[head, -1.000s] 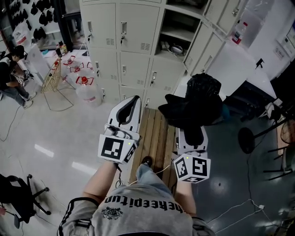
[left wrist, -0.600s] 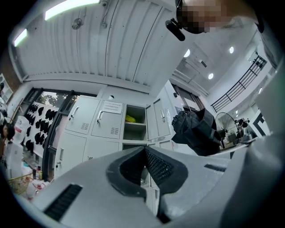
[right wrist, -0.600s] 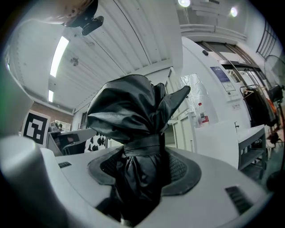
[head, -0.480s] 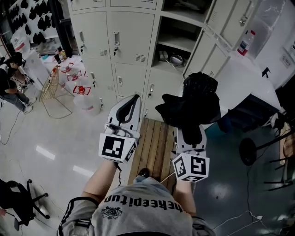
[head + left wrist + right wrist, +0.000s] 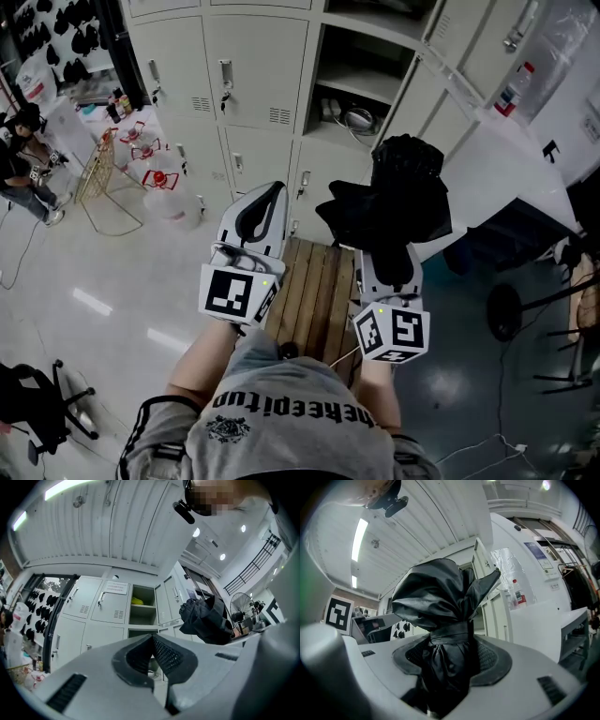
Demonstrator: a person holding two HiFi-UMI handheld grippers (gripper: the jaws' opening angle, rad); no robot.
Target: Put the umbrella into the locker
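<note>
Now the right hand-held gripper [image 5: 449, 654] holds the black folded umbrella [image 5: 389, 202] by its lower part. Its two jaws press on the cloth just under the strap that ties it, and the loose, bunched cloth stands up above the jaws. The umbrella is in the air in front of the grey locker [image 5: 253, 56], near the open compartment [image 5: 361, 89] but not inside it. In this compartment a shelf can be seen, and a round bowl-like thing [image 5: 357, 120] lies under the shelf. The left hand-held gripper [image 5: 152, 640] is closed: its tips touch each other and nothing is between them. It points toward the closed doors to the left of the open compartment. Under both grippers a wooden slatted board [image 5: 319, 291] lies on the floor, at the foot of the locker.
</note>
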